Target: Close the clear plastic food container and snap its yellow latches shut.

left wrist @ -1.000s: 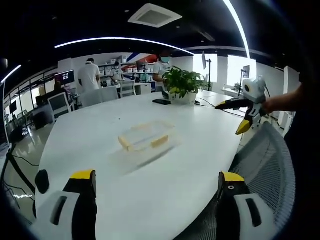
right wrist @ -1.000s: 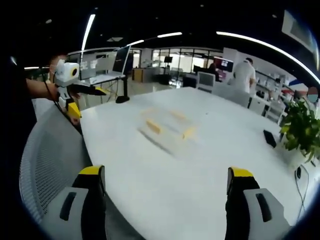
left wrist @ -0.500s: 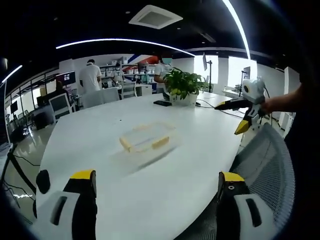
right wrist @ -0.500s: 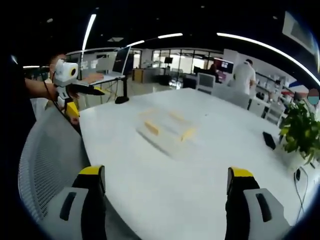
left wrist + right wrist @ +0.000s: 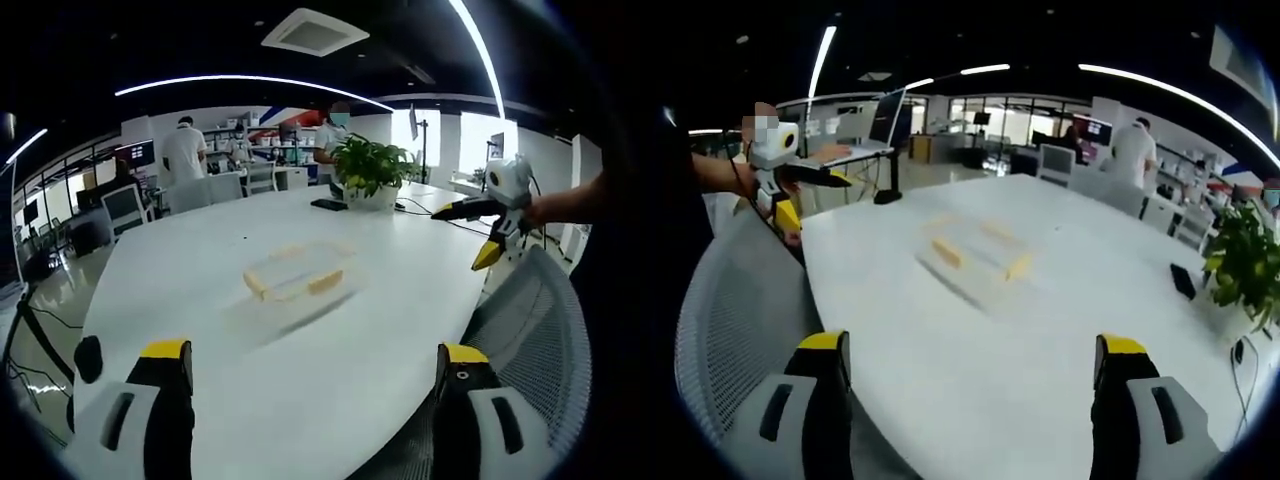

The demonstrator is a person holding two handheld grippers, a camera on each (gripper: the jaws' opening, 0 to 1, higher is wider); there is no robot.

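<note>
The clear plastic container (image 5: 297, 274) with yellow latches sits on the round white table (image 5: 200, 260), well ahead of both grippers. It is blurred, so I cannot tell how its lid sits. My left gripper (image 5: 313, 352) is open and empty near the table's edge. It also appears in the right gripper view as the left gripper (image 5: 818, 205), held in a hand. My right gripper (image 5: 972, 345) is open and empty, with the container (image 5: 975, 255) beyond it. In the left gripper view the right gripper (image 5: 460, 237) hangs above the chair.
A grey mesh chair (image 5: 530, 330) stands at the table's near edge between the grippers. A potted plant (image 5: 368, 168) and a dark flat object (image 5: 327, 204) sit at the table's far side. People and desks with monitors (image 5: 120, 205) fill the room behind.
Both views have shifted slightly with the hands. The container stays where it was and both grippers remain open and apart from it.
</note>
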